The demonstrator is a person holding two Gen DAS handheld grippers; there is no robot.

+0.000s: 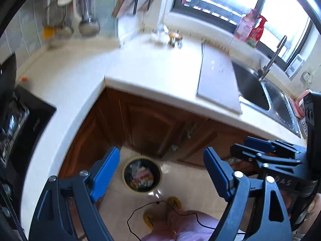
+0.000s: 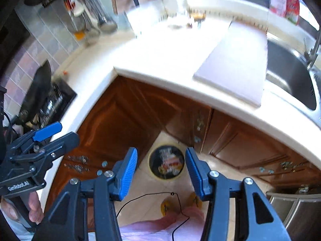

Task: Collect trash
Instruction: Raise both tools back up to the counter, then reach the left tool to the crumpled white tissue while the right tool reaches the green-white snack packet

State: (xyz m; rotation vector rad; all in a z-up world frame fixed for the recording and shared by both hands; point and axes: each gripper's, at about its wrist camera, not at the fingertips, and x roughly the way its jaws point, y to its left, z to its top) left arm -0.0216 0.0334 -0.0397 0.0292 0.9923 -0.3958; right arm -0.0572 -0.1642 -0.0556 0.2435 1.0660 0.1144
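A round yellow-rimmed trash bin [image 1: 142, 174] stands on the tiled floor in the corner of the L-shaped counter, with mixed wrappers inside; it also shows in the right wrist view [image 2: 166, 161]. My left gripper [image 1: 160, 172] is open and empty, held high above the bin. My right gripper [image 2: 161, 171] is open and empty, also above the bin. The right gripper shows at the right edge of the left wrist view [image 1: 266, 146]. The left gripper shows at the left edge of the right wrist view [image 2: 48, 134]. A small orange scrap [image 1: 24, 78] lies on the counter near the stove.
A white countertop [image 1: 144, 70] wraps around brown cabinets [image 1: 148, 124]. A pale cutting board [image 1: 218, 82] lies beside the steel sink [image 1: 266, 94] with its faucet. A black stove [image 1: 18, 120] sits at left. Jars [image 1: 174, 37] stand at the back. The person's yellow slippers [image 1: 174, 201] are below.
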